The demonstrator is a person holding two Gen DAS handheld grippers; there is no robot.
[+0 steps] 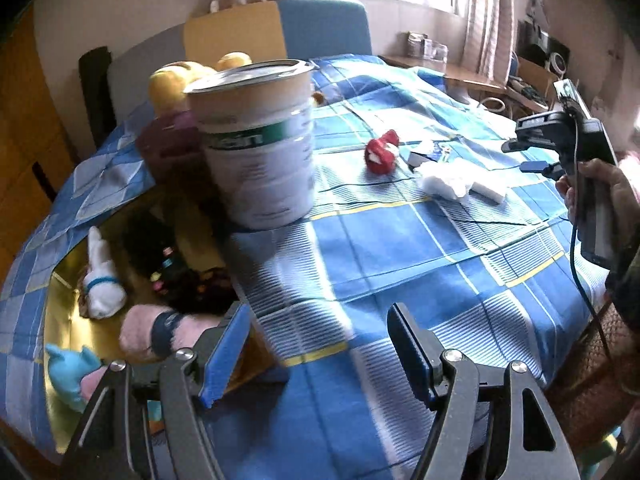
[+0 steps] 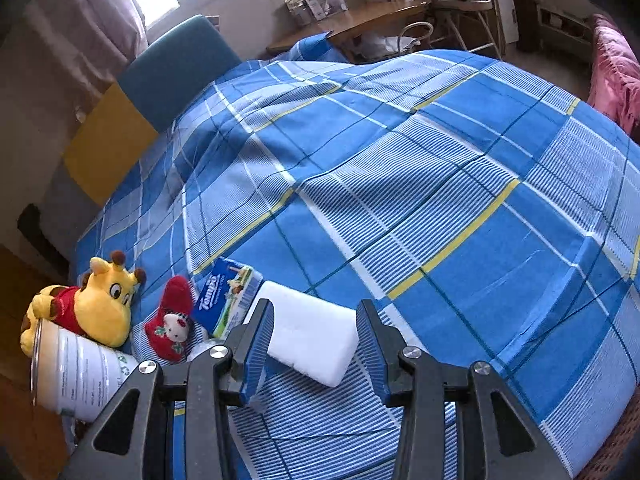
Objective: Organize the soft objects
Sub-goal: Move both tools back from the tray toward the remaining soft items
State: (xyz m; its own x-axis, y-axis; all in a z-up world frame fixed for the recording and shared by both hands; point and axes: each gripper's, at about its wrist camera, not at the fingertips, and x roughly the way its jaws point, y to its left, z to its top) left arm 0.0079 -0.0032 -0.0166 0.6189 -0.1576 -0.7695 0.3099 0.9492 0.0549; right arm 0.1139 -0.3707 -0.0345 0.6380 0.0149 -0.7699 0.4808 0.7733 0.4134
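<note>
My left gripper (image 1: 320,354) is open and empty above the blue checked bedspread (image 1: 400,248), beside a gold box (image 1: 68,296) that holds a white plush (image 1: 102,280), a pink plush (image 1: 140,334), a blue plush (image 1: 70,368) and dark items. My right gripper (image 2: 314,346) is open, its jaws on either side of a white sponge block (image 2: 312,338) lying on the bedspread (image 2: 440,184). A red stocking toy (image 2: 172,320), a tissue pack (image 2: 228,296) and a yellow giraffe plush (image 2: 96,300) lie to its left. The red toy (image 1: 382,154) also shows in the left wrist view.
A white tin can (image 1: 256,144) stands on the bed by the gold box; it also shows in the right wrist view (image 2: 76,372). A headboard (image 2: 176,68) is at the far end. A desk (image 2: 352,20) with clutter stands beyond the bed. Pink fabric (image 2: 612,76) is at right.
</note>
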